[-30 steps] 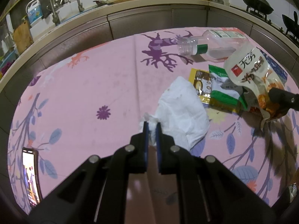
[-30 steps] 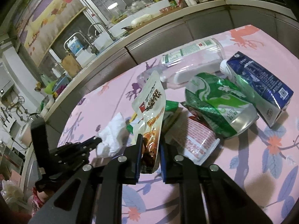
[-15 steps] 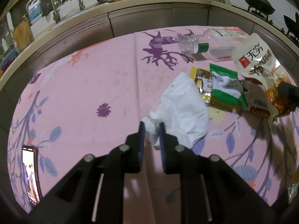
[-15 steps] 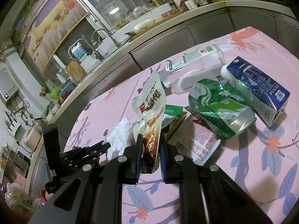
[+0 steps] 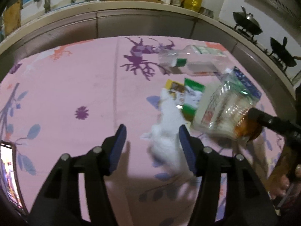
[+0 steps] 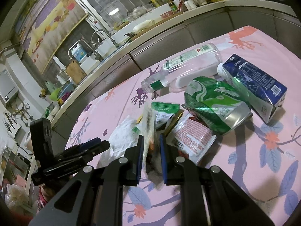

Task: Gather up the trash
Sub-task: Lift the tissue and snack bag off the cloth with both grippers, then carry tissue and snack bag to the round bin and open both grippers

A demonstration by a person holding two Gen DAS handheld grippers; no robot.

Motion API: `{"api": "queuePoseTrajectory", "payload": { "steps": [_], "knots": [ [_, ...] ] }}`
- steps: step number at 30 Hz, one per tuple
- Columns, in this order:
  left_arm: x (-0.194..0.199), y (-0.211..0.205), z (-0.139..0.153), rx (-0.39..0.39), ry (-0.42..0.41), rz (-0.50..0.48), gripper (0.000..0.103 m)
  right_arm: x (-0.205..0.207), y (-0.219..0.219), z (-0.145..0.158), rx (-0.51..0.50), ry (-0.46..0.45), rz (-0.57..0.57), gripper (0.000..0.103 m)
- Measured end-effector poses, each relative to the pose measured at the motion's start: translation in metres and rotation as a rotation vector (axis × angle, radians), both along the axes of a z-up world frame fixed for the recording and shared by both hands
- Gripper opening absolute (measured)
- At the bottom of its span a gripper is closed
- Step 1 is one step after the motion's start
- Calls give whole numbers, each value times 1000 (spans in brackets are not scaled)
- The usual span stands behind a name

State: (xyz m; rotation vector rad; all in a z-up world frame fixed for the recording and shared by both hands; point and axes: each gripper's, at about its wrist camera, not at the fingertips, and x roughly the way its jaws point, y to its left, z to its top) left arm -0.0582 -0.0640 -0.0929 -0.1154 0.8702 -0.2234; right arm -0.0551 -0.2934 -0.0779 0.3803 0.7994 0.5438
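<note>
A crumpled white tissue [image 5: 167, 131] lies on the pink flowered tablecloth [image 5: 75, 79], between the fingers of my left gripper [image 5: 152, 131] and close to the right finger. Those jaws are opening and the pads do not press on the tissue. My right gripper [image 6: 152, 141] is shut on a clear snack pouch [image 6: 147, 120], held edge-on above the cloth; the same pouch [image 5: 225, 109] hangs at the right of the left wrist view. In the right wrist view the left gripper [image 6: 90, 146] sits beside the tissue [image 6: 122, 137].
Around the pouch lie a clear plastic bottle [image 6: 184, 69], a crushed green packet [image 6: 216, 103], a blue carton [image 6: 254, 82], a red-patterned wrapper [image 6: 191, 139] and a green sachet [image 6: 163, 113]. A phone [image 5: 7, 173] lies at the cloth's left edge. A kitchen counter [image 5: 112, 9] runs behind.
The left jaws went from nearly shut on the tissue's corner to wide apart, letting it go. The tissue now sits bunched nearer the right finger. The right gripper kept its hold; the pouch turned edge-on.
</note>
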Motion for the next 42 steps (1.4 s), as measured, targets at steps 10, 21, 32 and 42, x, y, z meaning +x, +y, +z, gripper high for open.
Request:
{"api": "queuePoseTrajectory", "payload": {
  "steps": [10,21,32,42],
  "knots": [
    [5,-17,-8,54,32,-2,56,-3,-2,-16,5,49,26,15],
    [-5,3,-17,69,60,47,75,-28,-40,-30,118,53,18,78],
    [6,-14,-30,84,101,-3,47,-15,-14,-53,55,155,119,60],
    [-14,-1,-2,23,54,12,14,-25,-2,-35,119,139,230,13]
  ]
}}
